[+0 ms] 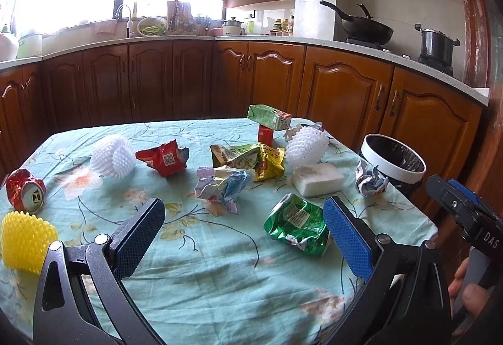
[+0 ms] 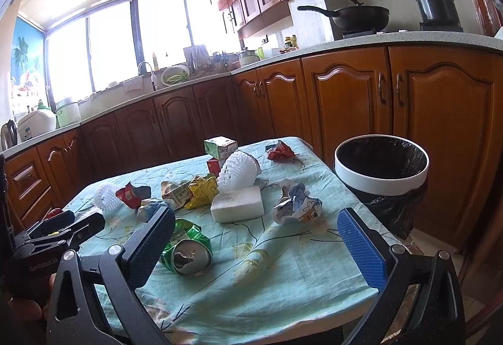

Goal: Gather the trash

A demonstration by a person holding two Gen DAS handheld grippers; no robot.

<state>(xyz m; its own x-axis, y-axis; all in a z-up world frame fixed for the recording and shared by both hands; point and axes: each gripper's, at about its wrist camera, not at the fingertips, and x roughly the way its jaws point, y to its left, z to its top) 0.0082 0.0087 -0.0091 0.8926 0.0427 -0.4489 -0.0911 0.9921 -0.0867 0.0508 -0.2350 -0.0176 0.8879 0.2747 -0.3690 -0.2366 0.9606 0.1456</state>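
- while nothing is gripped yet, both tools hang over the near edge of the table point(image 1: 220, 275), so this looks like the very start of the collecting: choosing a first piece.
- left tool point(image 1: 243, 235): jaws spread wide, empty, aimed at the middle of the litter; the crushed green can point(image 1: 295, 227) lies just beside its right finger.
- right tool point(image 2: 256, 242): also spread and empty; that same crushed green can point(image 2: 187, 250) sits by its left finger, open end towards the camera.
- trash is scattered all over the cloth: crumpled paper ball point(image 2: 297, 203) near the right edge, white foam block point(image 2: 237, 205), white foam net point(image 1: 306, 145), red wrapper point(image 1: 163, 158), yellow wrapper point(image 1: 268, 165), red can point(image 1: 25, 191) and yellow foam net point(image 1: 26, 239) far left.
- the bin point(image 2: 382, 180), black-lined with a white rim, stands off the table's right side, empty as far as i can see.
- my read on the next move: the right tool drops over the green can or the paper ball, closes, then swings right to the bin; a dented can may slip, so grip across its flattened body.
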